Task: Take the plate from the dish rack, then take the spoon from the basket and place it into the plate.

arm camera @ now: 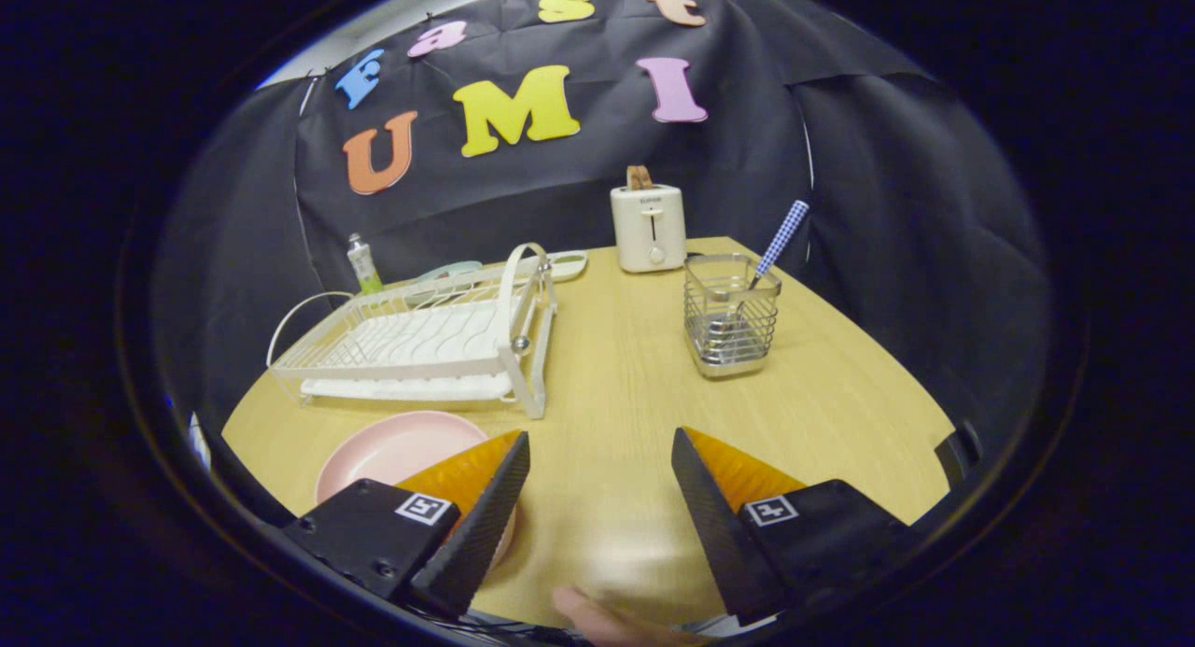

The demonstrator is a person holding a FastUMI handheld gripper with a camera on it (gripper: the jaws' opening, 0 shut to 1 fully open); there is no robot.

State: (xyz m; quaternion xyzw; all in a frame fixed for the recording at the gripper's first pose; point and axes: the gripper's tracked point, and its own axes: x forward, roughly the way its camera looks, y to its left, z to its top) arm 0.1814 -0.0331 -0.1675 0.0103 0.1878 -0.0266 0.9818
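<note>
A pink plate (392, 453) lies flat on the wooden table, in front of the white dish rack (420, 341), partly hidden under my left finger (485, 498). My gripper (599, 443) is open above the table's near part, with nothing but bare tabletop between its fingers. The spoon (777, 241), with a blue checked handle, stands in the wire basket (731, 316) beyond my right finger, its bowl down inside.
A white toaster (648, 227) with a slice of bread in it stands at the back of the table (616, 386). A small tube (363, 264) stands behind the rack. A flat white dish (566, 265) lies near the toaster. A fingertip (597, 619) shows below the fingers.
</note>
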